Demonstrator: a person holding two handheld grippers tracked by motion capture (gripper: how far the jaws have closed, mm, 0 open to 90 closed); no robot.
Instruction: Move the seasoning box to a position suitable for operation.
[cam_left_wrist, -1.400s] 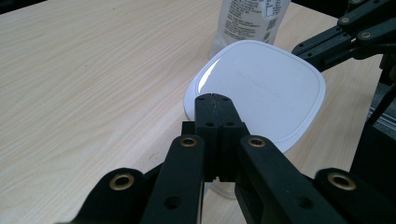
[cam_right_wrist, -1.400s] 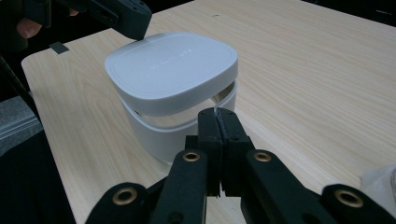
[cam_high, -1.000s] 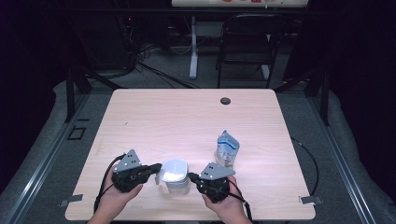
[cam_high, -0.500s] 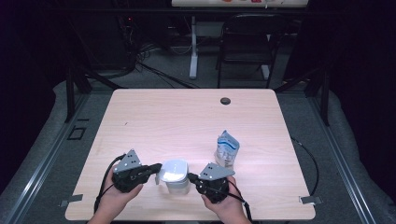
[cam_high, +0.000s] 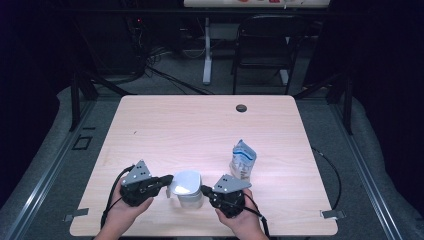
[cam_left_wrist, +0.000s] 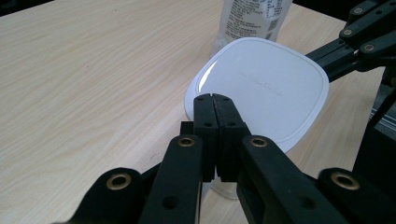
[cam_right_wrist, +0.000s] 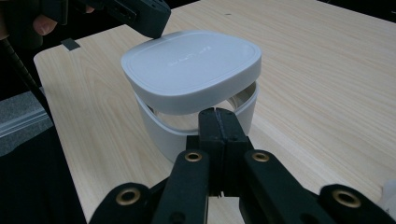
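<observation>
A white lidded tub (cam_high: 187, 199) stands near the table's front edge. Its lid (cam_high: 186, 181) (cam_left_wrist: 261, 88) (cam_right_wrist: 191, 60) sits tilted, with a gap above the tub's rim (cam_right_wrist: 159, 126). My left gripper (cam_high: 169, 178) (cam_left_wrist: 214, 97) is at the lid's left edge. Its tips rest on that edge, also in the right gripper view (cam_right_wrist: 154, 28). Its jaws have just eased apart slightly, but they look together and I see nothing between them. My right gripper (cam_high: 204, 190) (cam_right_wrist: 219, 111) is shut, with its tips against the tub's rim just under the lid.
A small blue and white pouch (cam_high: 243, 160) (cam_left_wrist: 252, 18) stands upright just behind the right hand. A cable hole (cam_high: 241, 107) sits near the table's far edge. A chair (cam_high: 267, 45) and cables lie beyond the table.
</observation>
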